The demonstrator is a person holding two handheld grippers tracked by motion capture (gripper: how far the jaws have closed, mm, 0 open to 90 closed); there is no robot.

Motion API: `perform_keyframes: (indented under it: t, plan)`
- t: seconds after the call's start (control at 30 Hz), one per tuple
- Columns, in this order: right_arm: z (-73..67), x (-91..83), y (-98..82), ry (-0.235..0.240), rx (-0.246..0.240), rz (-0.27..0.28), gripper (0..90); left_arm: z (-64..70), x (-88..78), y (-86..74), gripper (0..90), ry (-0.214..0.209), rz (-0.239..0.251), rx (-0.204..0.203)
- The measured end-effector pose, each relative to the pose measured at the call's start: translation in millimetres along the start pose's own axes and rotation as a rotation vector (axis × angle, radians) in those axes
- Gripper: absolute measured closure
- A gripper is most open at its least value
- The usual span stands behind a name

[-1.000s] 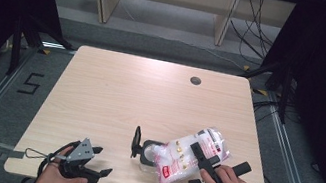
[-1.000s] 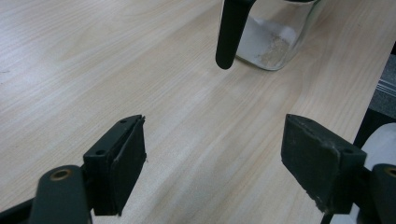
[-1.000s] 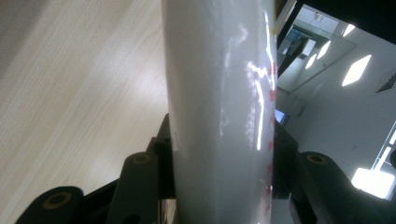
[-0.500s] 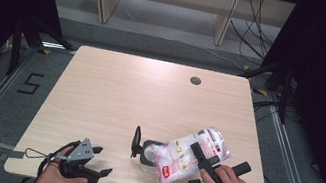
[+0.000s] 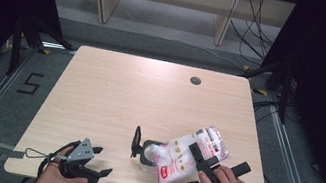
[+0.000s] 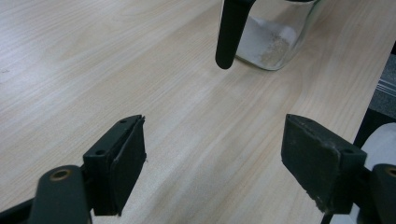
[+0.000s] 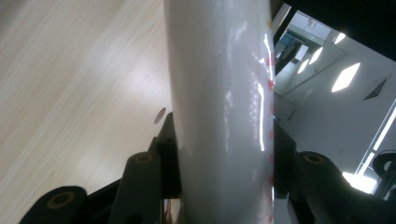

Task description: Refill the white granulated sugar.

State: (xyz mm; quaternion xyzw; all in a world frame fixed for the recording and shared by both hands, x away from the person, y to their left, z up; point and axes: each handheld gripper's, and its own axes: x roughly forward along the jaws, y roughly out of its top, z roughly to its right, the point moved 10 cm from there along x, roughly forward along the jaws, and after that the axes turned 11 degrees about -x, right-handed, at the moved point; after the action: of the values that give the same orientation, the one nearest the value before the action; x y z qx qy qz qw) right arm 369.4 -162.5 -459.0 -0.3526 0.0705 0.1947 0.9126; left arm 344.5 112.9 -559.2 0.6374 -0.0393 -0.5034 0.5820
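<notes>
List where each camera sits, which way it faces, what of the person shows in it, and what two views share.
High view: fixed above the person's side, facing forward and down on the table; both hands, the left gripper and the right gripper enter from the bottom.
Left gripper view: rides the left gripper, looking between its spread fingers toward the glass jar.
Right gripper view: rides the right gripper, its fingers clamping the white bag.
Shared: the jar also appears from above.

My own right gripper (image 5: 209, 163) hides part of the bag (image 5: 187, 157). The jar (image 6: 275, 42) is cut off at the top edge of my left gripper view.
</notes>
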Motion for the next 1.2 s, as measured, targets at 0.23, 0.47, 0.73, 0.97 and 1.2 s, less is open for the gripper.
perform_keyframes:
  t: [0.23, 0.47, 0.73, 0.97, 1.2]
  plan:
    - [-0.8, 1.0, -0.4, -0.007, 0.018, 0.005, 60.6, -0.3, -0.4, -0.3, 21.6, 0.0, -0.004, -0.002]
    - [-4.1, 2.4, -0.7, 0.001, 0.033, 0.01, 61.2, 1.7, -0.5, 0.4, 21.5, -0.01, 0.004, -0.016]
    - [-7.9, 3.8, -0.9, 0.009, 0.058, 0.014, 61.9, 2.5, -0.3, 0.6, 21.6, -0.014, 0.006, -0.02]
    - [-10.1, 5.4, -1.0, 0.006, 0.073, 0.019, 62.1, 2.7, -0.5, 0.7, 21.6, -0.014, 0.007, -0.021]
    - [-12.0, 6.0, -0.9, 0.013, 0.09, 0.02, 62.2, 2.7, -0.5, 0.7, 21.6, -0.015, 0.008, -0.022]
